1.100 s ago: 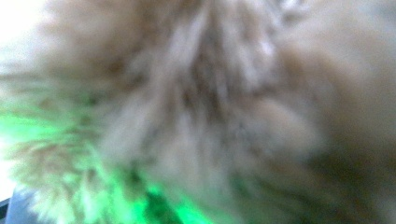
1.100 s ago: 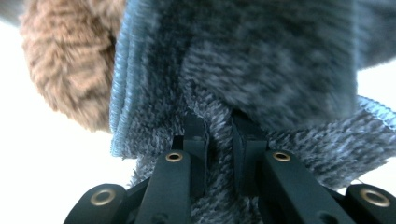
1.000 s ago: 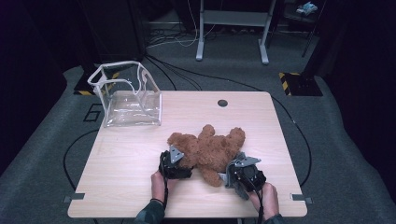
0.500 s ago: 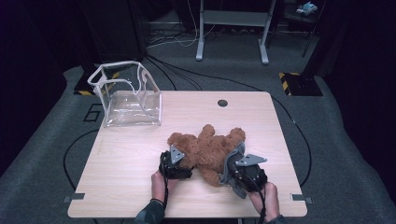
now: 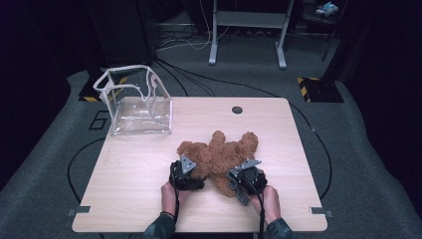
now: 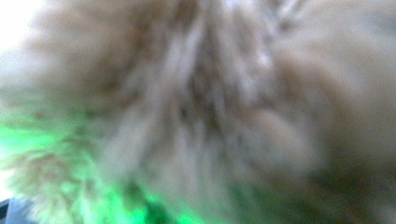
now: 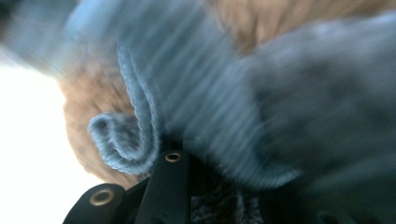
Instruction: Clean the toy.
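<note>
Pale table [image 5: 124, 199], teddy [image 5: 219, 152] at centre. Right gripper [image 5: 238, 180] has slid in at its 5 o'clock, jaws pinching blue cloth [image 7: 196, 93]; left gripper [image 5: 185, 172], at 7 o'clock, is buried in fur with its jaws hidden, so cannot tell. Probably a two-handed lift toward the clear bag [image 5: 134, 107] is close.

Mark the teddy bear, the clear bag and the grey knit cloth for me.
teddy bear [image 5: 219, 152]: high view, middle of its brown body.
clear bag [image 5: 142, 117]: high view, its front wall.
grey knit cloth [image 7: 196, 88]: right gripper view, ribbed fold.
</note>
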`<state>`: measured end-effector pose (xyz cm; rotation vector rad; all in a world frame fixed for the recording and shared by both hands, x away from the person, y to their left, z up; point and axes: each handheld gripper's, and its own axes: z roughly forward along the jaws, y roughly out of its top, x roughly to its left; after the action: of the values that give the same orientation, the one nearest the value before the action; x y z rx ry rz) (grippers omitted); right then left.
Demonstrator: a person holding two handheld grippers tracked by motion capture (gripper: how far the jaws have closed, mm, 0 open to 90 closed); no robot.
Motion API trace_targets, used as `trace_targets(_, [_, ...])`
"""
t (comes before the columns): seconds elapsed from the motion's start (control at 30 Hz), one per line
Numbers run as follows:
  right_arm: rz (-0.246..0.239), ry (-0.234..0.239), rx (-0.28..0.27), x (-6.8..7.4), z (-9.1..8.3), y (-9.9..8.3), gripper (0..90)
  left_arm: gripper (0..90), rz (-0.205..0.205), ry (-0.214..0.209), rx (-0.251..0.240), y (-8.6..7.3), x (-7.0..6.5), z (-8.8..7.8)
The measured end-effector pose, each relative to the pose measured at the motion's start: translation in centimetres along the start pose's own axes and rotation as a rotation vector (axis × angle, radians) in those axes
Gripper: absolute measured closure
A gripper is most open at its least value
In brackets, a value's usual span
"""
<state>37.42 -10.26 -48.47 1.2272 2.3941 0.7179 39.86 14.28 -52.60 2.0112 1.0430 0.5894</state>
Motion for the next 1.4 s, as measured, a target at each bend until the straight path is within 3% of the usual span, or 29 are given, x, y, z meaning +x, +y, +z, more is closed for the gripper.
trace_targets(0.1, [0.009,0.003,0.032,0.0,0.7,-0.7,78.2,13.3,-0.005,-0.001,-0.001,0.0,0.0,0.0])
trace_targets(0.2, [0.0,0.01,0.036,0.1,-0.1,-0.2,77.7,13.3,-0.002,-0.001,-0.003,0.0,0.1,0.0])
trace_targets(0.27, [0.01,0.029,-0.019,0.0,-1.2,0.1,77.5,13.3,-0.008,-0.003,-0.004,0.0,0.1,0.0])
trace_targets(0.3, [0.02,0.047,-0.073,0.0,-2.1,0.3,77.4,13.3,-0.007,0.001,-0.009,0.0,0.1,0.0])
trace_targets(0.47, [0.027,0.053,-0.202,0.6,-4.9,1.7,77.1,13.3,-0.012,0.001,-0.014,0.0,0.0,0.1])
trace_targets(0.53, [0.015,0.05,-0.201,0.6,-4.7,2.4,77.1,13.3,-0.006,-0.003,-0.005,0.0,0.1,0.0])
trace_targets(0.67, [0.019,0.055,-0.149,0.4,-2.4,2.5,77.7,13.3,0.0,0.003,-0.003,0.0,0.0,0.0])
trace_targets(0.73, [0.039,0.051,-0.144,0.4,-1.8,2.2,78.2,13.3,0.004,0.006,-0.002,0.0,-0.1,0.0])
trace_targets(0.8, [0.029,0.045,-0.142,0.4,-1.5,1.7,78.4,13.3,0.004,0.007,-0.002,0.0,-0.1,0.0])
trace_targets(0.93, [0.011,0.023,-0.077,0.7,-0.5,0.5,78.7,13.3,0.002,0.001,0.002,0.0,0.0,0.0])
trace_targets(1.07, [0.038,0.026,-0.028,0.2,1.1,-0.9,78.7,13.3,-0.002,0.001,-0.001,0.0,0.0,0.0])
trace_targets(1.2, [0.035,0.036,0.007,0.2,0.3,-0.4,78.3,13.3,0.002,0.001,0.001,0.0,0.1,0.0])
trace_targets(1.4, [0.08,0.113,-0.08,-0.2,-2.9,0.8,77.6,13.3,-0.001,0.0,-0.002,0.0,0.1,0.0])
